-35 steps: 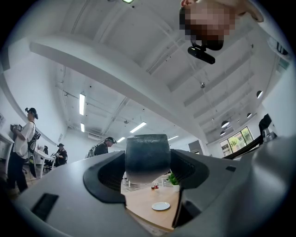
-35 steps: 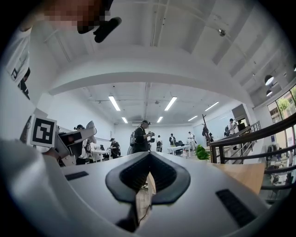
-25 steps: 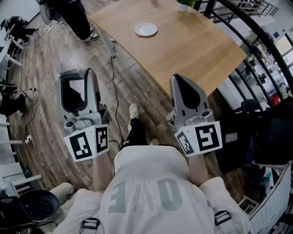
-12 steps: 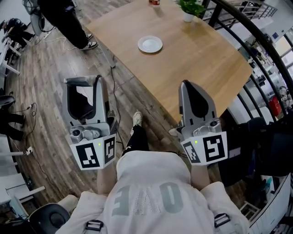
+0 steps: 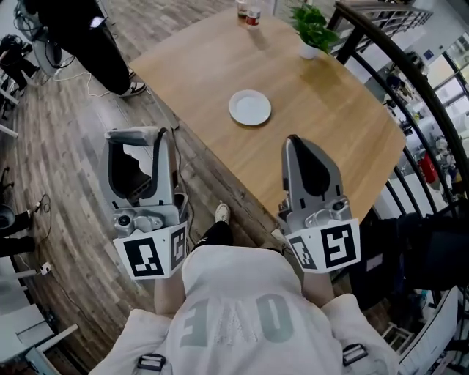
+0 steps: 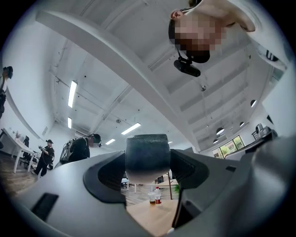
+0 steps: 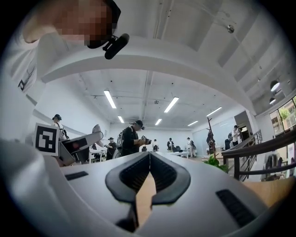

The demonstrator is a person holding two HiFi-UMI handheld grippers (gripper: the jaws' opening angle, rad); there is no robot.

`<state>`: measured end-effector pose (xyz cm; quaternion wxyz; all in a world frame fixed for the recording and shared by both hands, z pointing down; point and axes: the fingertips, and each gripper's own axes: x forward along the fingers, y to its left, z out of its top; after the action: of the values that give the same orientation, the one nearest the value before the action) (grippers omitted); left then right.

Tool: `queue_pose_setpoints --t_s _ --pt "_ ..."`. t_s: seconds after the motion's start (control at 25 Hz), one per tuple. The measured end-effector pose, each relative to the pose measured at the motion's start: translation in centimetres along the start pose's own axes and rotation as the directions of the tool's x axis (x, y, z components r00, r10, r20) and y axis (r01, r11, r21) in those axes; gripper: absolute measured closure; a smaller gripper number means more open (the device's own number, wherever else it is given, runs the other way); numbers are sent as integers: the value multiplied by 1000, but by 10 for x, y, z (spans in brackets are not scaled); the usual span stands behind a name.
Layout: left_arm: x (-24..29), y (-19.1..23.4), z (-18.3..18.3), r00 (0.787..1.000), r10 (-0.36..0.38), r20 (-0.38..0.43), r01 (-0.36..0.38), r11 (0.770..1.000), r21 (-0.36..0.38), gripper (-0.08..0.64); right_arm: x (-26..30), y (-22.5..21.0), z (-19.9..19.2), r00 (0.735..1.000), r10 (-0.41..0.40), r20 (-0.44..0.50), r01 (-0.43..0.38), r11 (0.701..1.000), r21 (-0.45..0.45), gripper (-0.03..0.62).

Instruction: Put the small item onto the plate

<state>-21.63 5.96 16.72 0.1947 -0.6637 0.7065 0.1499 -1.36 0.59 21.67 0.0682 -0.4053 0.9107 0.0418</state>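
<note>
A small white plate [image 5: 250,107] lies on the wooden table [image 5: 337,132], ahead of both grippers. My left gripper [image 5: 139,138] is held over the floor, short of the table's near edge. It is shut on a small dark rounded item [image 6: 147,155] with a pale underside, which fills the gap between its jaws. My right gripper [image 5: 294,141] points at the table's near edge with its jaws closed tip to tip and nothing between them. In the right gripper view the right gripper [image 7: 149,155] shows only a thin slit.
A potted plant [image 5: 311,31] and two drinks [image 5: 249,12] stand at the table's far end. A dark railing [image 5: 399,69] curves along the right. A person in black [image 5: 77,36] stands at far left, with cables on the wood floor [image 5: 66,183].
The table and plate have come nearer and lower in the head view as I stepped forward. Both grippers keep their pose and their closure.
</note>
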Motion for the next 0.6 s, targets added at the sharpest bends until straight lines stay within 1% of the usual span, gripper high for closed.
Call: queue_pose_setpoints --t_s 0.12,0.2,0.32,0.44,0.52,0.6 --pt "31 23 -10 1000 -23 18 23 1000 -9 253 37 5 1 1000 -2 17 2 1000 -8 575" --pt "48 36 -17 999 -42 30 43 999 -16 253 56 7 1 1000 -8 26 9 999 -31 575" --pt "68 47 -26 997 -70 36 71 997 -32 253 76 4 -4 999 -37 15 38 996 -76 575" --pt "86 44 -34 995 -97 27 97 995 -37 253 87 -11 -5 998 -66 6 67 996 -61 575" --pt "96 37 -42 994 -107 9 107 994 -36 253 92 -21 -6 998 -68 1 68 997 -33 575" --pt "106 32 -50 994 -112 -6 111 993 -43 253 98 -28 -8 998 -64 -9 63 998 -30 575"
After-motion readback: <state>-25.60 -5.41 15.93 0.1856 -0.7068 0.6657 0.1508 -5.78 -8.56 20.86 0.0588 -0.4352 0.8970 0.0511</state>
